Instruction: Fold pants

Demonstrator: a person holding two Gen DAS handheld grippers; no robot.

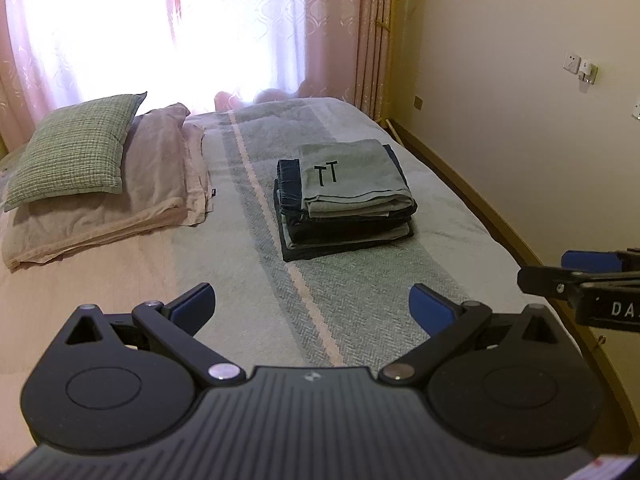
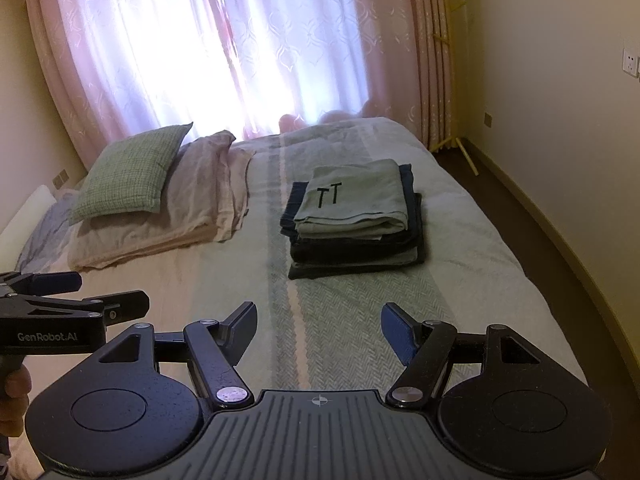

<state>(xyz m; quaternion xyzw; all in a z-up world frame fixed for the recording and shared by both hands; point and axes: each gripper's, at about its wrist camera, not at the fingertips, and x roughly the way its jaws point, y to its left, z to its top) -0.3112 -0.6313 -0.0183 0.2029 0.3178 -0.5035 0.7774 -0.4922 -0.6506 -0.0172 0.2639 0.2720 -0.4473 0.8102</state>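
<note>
Resting on the striped grey-green bed cover, the neat stack of folded grey and dark-blue pants appears finished. The left claw and right claw hover near, both spread and empty; no unfolded garment shows.

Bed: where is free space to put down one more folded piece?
Free: the striped bedspread between both open grippers and the folded stack, also right of the stack toward the bed edge. Crowded: the left side, under the green pillow and pink bedding.
</note>
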